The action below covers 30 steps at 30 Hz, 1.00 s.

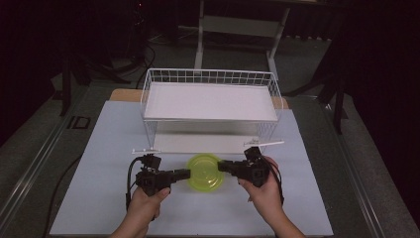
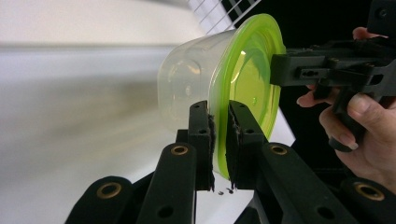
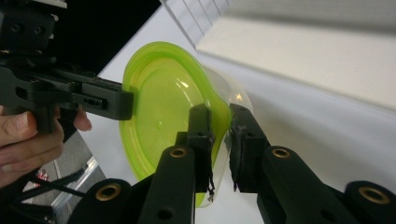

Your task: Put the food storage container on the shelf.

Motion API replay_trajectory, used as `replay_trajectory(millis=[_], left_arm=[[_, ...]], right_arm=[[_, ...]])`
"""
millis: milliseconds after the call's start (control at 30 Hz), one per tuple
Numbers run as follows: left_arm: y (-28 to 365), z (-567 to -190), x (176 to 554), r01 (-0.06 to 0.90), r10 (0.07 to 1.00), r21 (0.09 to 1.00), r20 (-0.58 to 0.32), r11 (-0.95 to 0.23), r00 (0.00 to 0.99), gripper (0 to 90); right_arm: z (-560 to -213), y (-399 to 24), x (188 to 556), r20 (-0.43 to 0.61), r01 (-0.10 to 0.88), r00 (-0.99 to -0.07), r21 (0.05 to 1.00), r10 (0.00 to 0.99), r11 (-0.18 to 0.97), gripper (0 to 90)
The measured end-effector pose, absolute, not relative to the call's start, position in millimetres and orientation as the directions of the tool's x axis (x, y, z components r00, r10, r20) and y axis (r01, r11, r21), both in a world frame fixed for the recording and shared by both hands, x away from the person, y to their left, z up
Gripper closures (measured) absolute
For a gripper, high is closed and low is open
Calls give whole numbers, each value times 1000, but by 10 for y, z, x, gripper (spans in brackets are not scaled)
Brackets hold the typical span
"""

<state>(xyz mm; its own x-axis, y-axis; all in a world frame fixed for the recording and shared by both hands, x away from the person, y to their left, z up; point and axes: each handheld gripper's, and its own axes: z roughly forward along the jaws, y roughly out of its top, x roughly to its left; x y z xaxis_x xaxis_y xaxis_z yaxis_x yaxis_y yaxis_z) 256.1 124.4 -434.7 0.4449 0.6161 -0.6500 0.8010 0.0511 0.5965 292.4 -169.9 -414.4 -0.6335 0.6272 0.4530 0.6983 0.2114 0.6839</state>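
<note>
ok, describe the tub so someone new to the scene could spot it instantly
Start at the white wire rack on the pale table; just in front of it the two claws face each other. Between them is the tub, gripped at its rim from both sides. It is a clear round container with a lime-green lid, the only coloured item there.

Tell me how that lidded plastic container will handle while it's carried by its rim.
The container probably weighs little: its clear tub looks empty. The green lid rim looks thin, so it may flex or pop off. Left gripper and right gripper pinch opposite edges, so smooth plastic could slip.
</note>
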Motion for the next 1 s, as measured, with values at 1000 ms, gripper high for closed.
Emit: replay_trajectory(millis=[1000], left_arm=[[1190, -3291, 3300, 731, 649, 677, -592, 80, 477, 818]], right_arm=[[-3036, -1659, 3527, 327, 587, -649, 790, 687, 179, 799]])
